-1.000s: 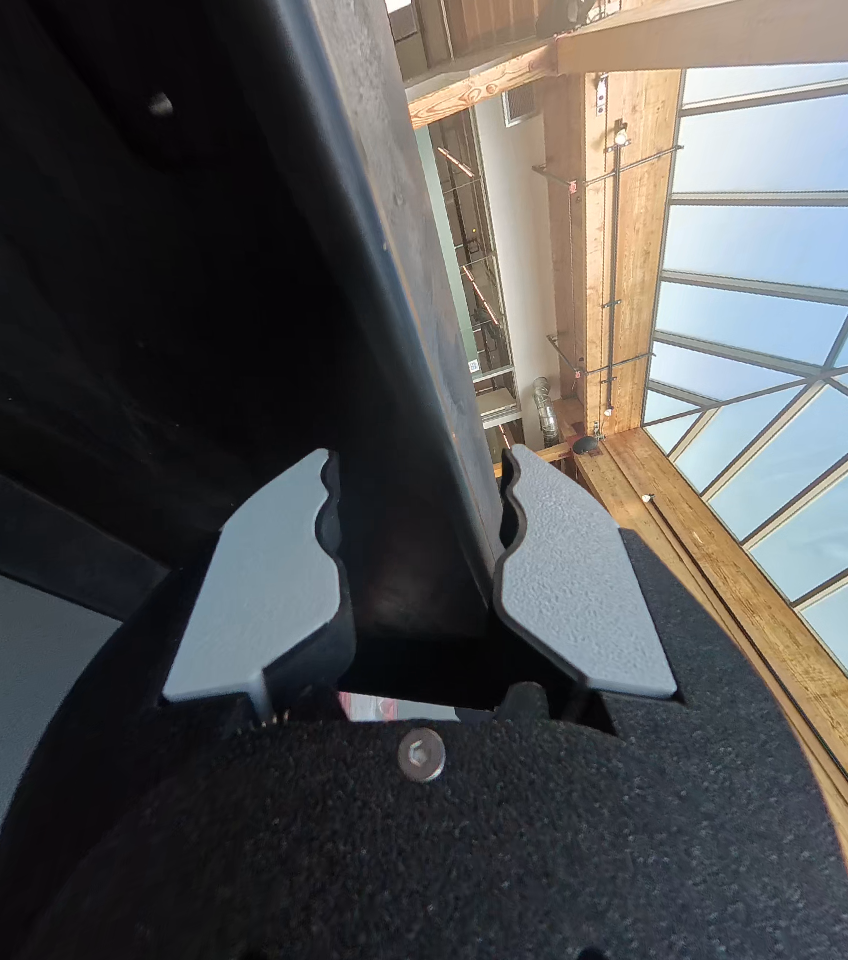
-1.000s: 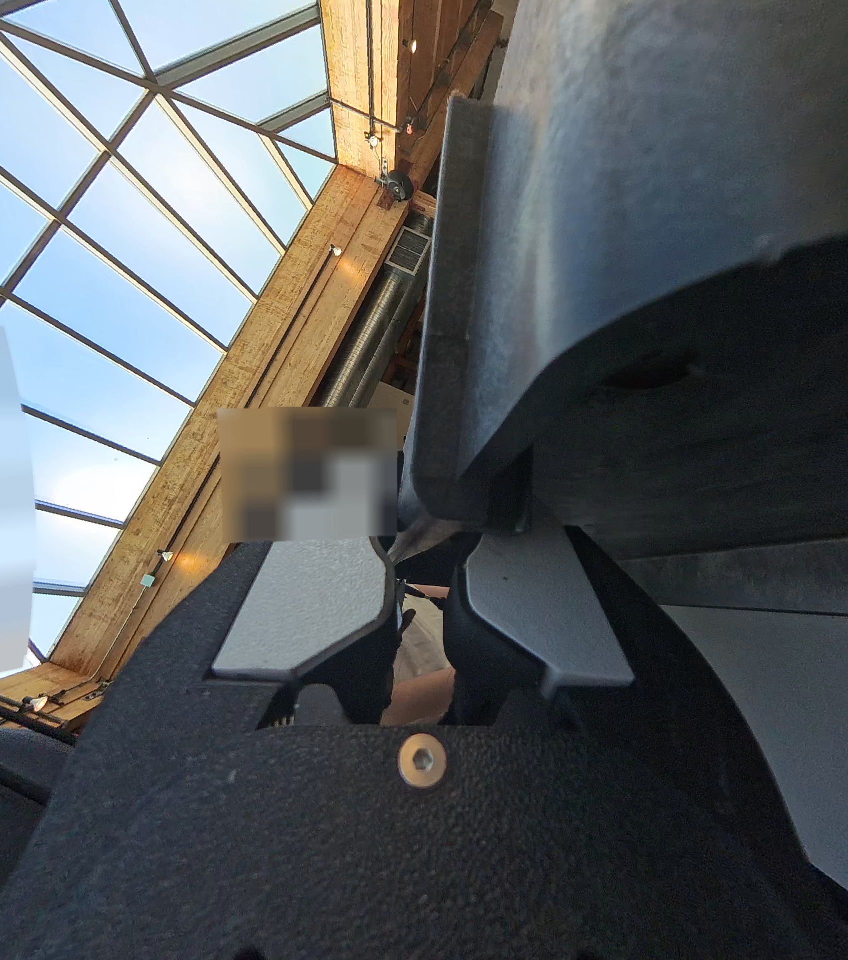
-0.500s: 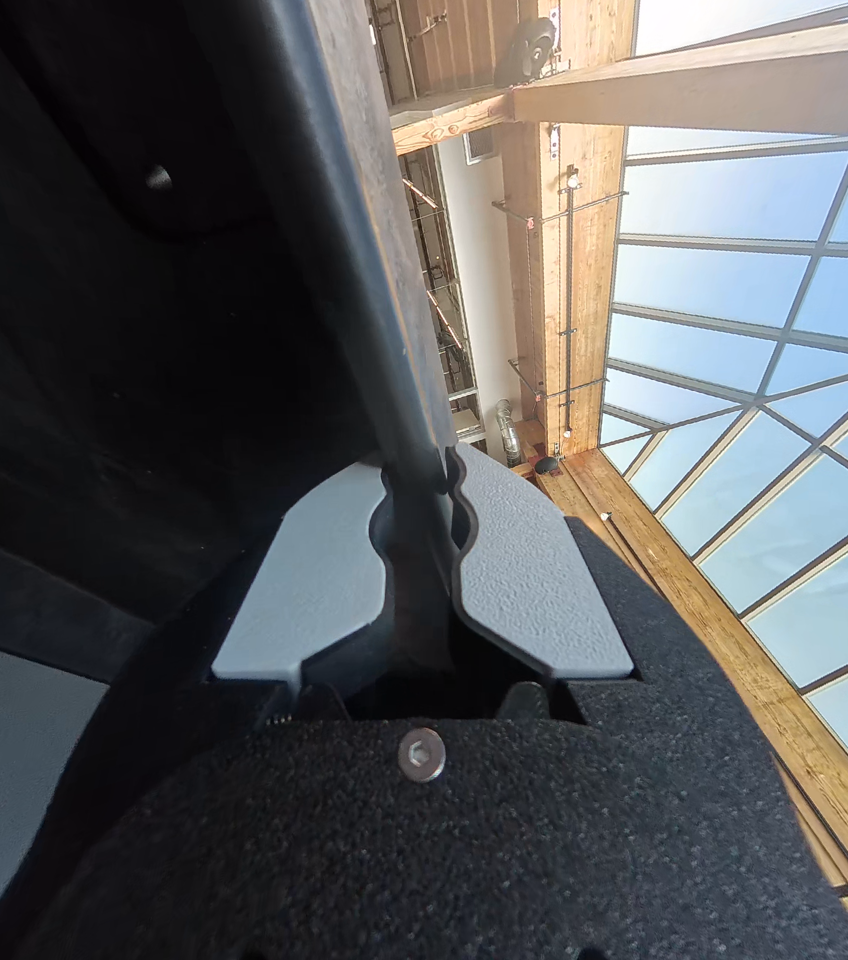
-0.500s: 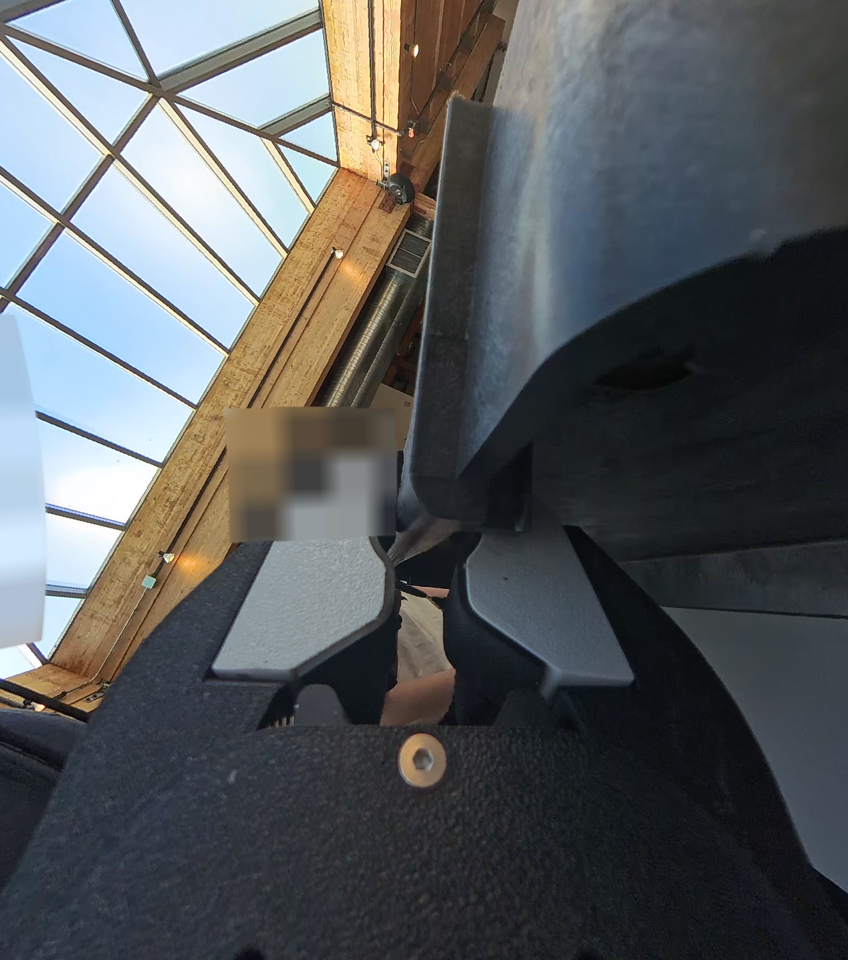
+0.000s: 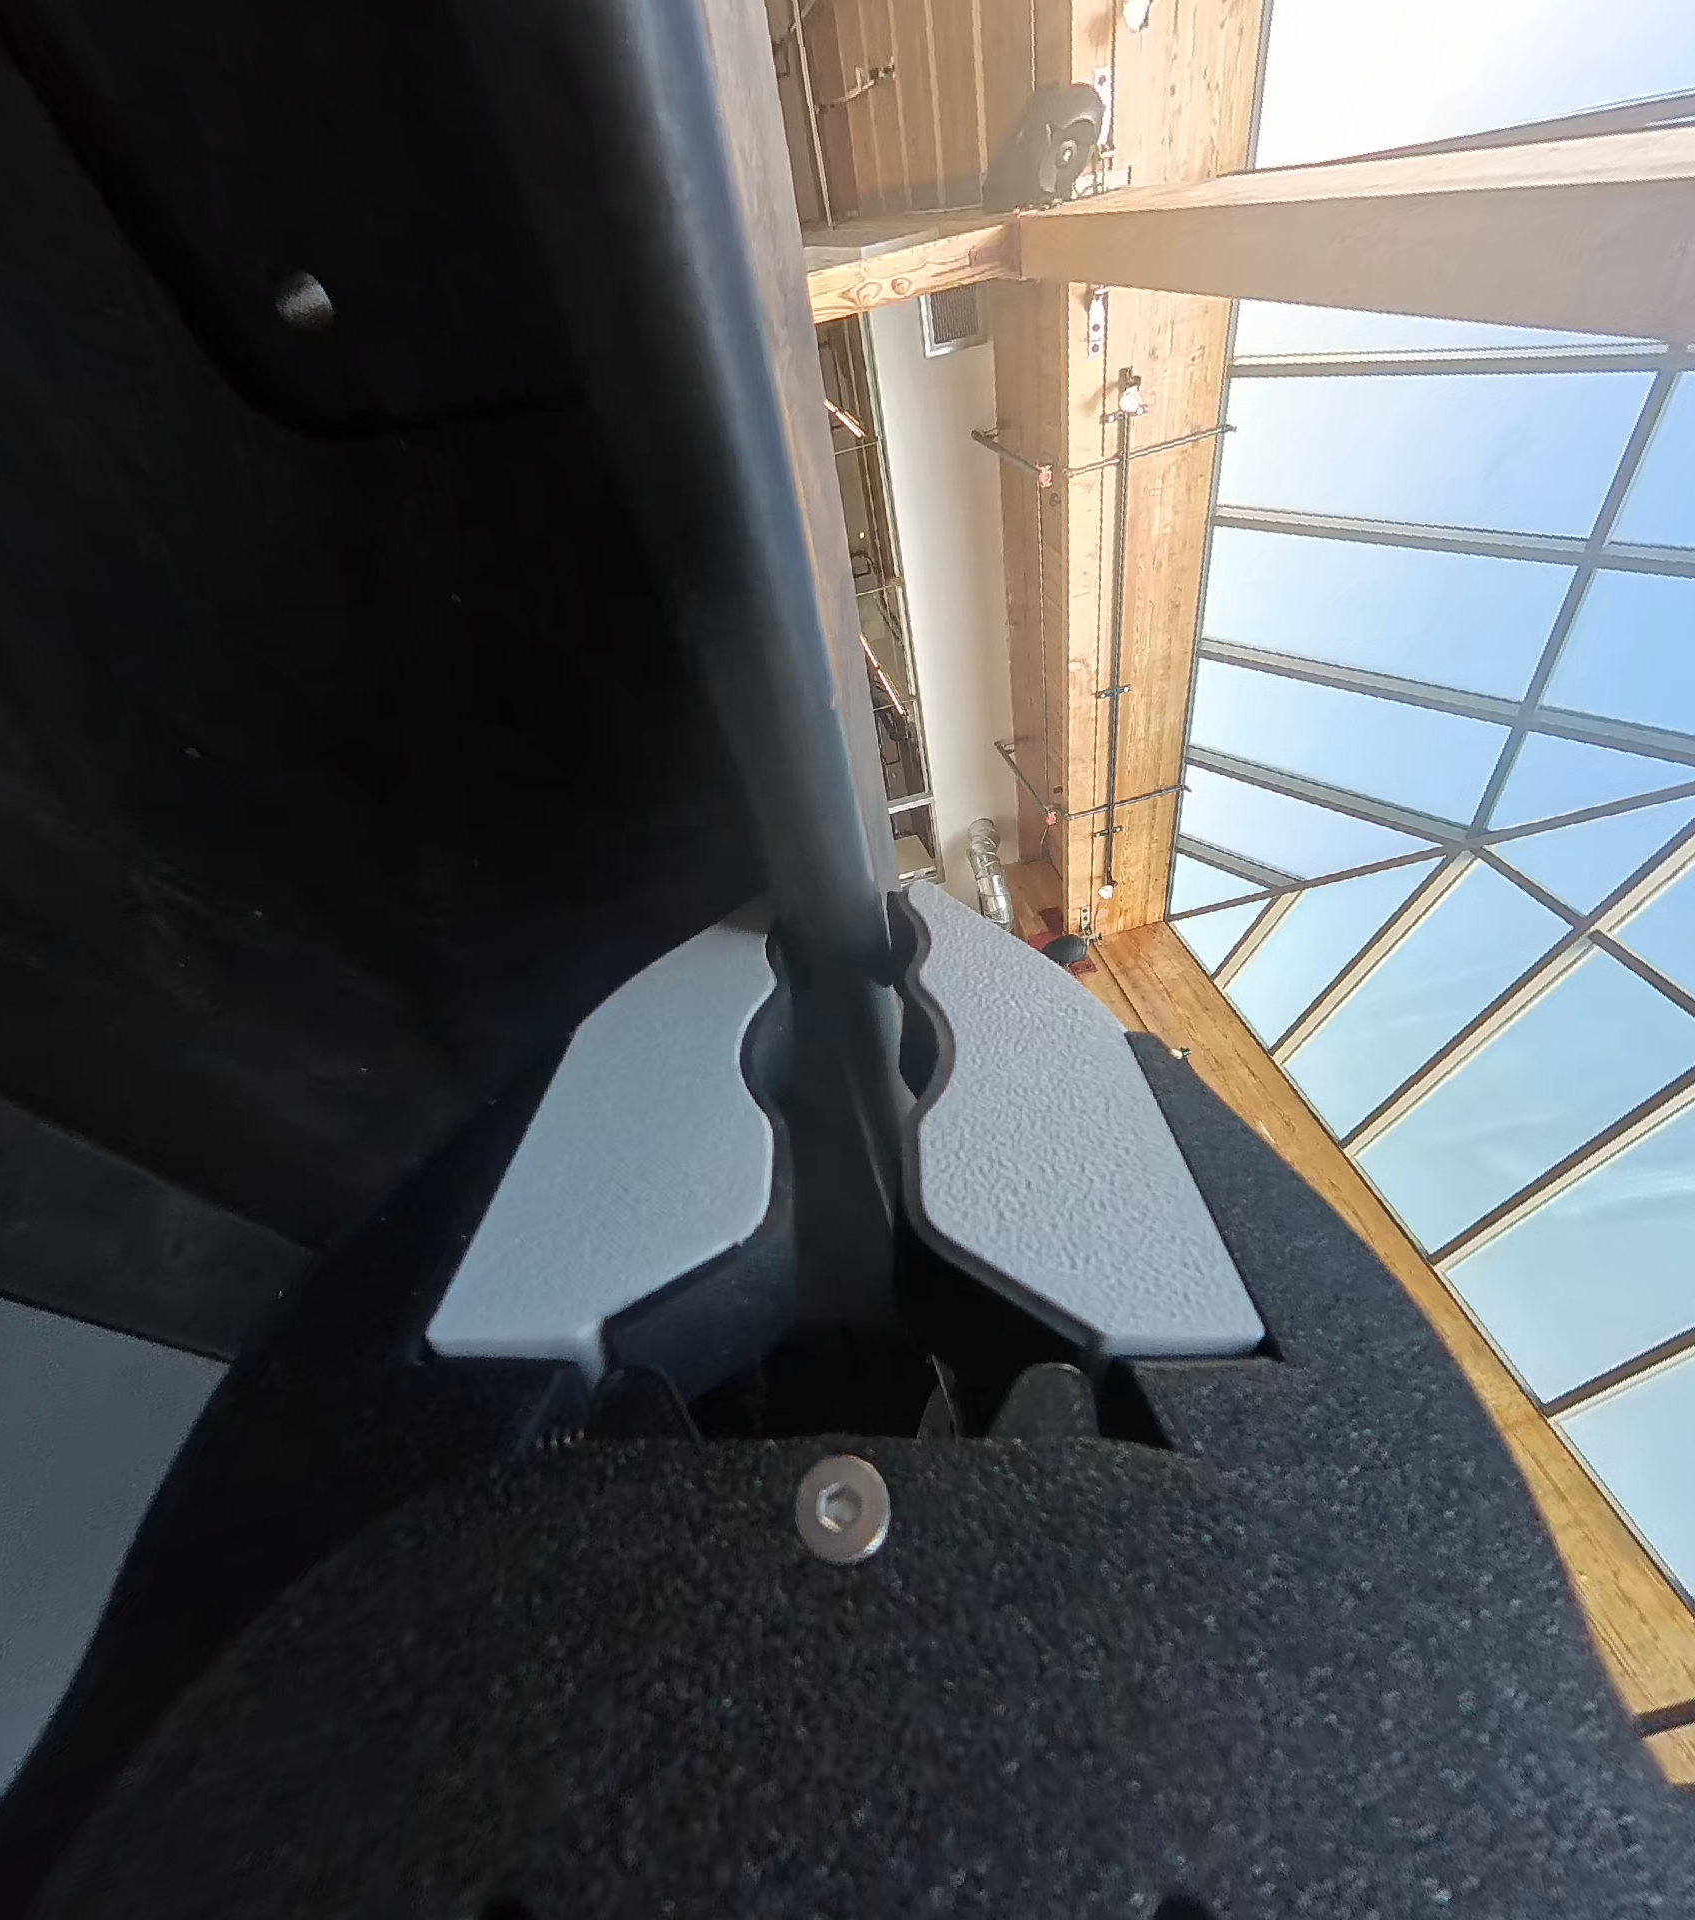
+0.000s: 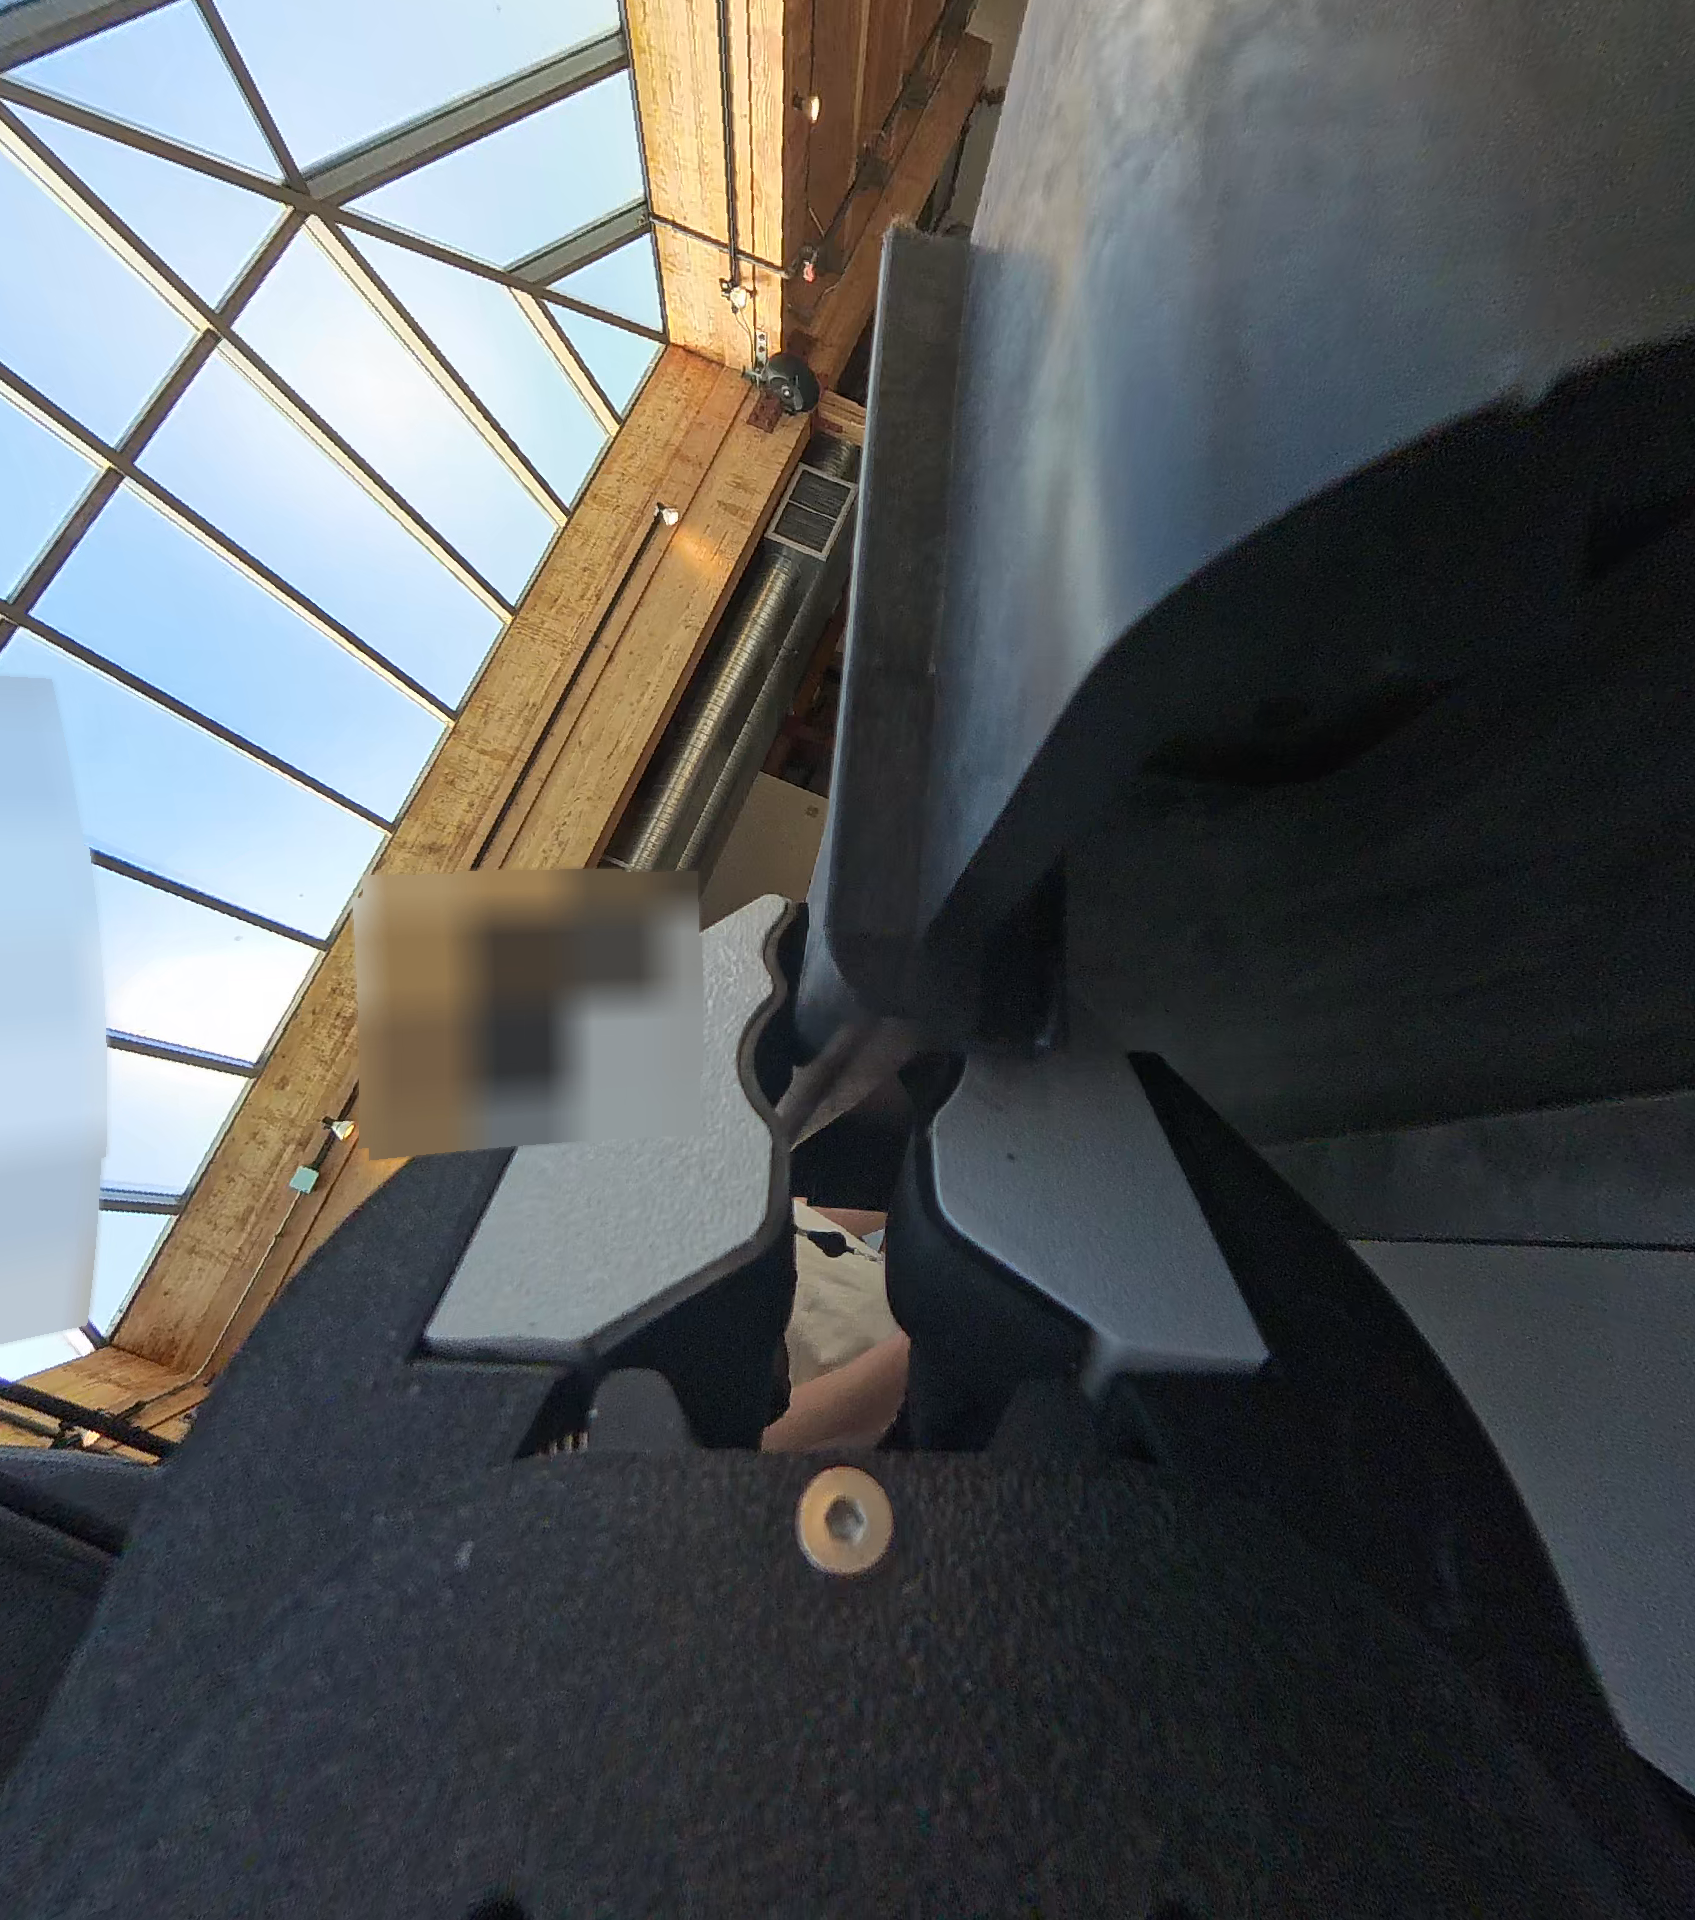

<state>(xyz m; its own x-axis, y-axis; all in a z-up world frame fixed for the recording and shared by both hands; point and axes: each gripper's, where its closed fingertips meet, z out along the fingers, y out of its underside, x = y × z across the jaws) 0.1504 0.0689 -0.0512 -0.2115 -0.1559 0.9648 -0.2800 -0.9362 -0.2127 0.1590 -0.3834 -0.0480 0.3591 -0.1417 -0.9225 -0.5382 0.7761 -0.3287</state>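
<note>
My left gripper (image 5: pixel 838 1049) jaws clamp the thin edge of a large dark grey rigid panel (image 5: pixel 323 644) filling frame left; my right gripper (image 6: pixel 848 1049) jaws pinch its corner at centre, beneath a glass skylight (image 6: pixel 199 436).

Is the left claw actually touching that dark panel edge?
Touching. The left wrist view shows the left claw closed on the dark panel's edge, both grey fingers pressed against it with no gap.

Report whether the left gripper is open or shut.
Shut: the left gripper has its grey fingers pinching the thin edge of a dark, flat panel.
</note>
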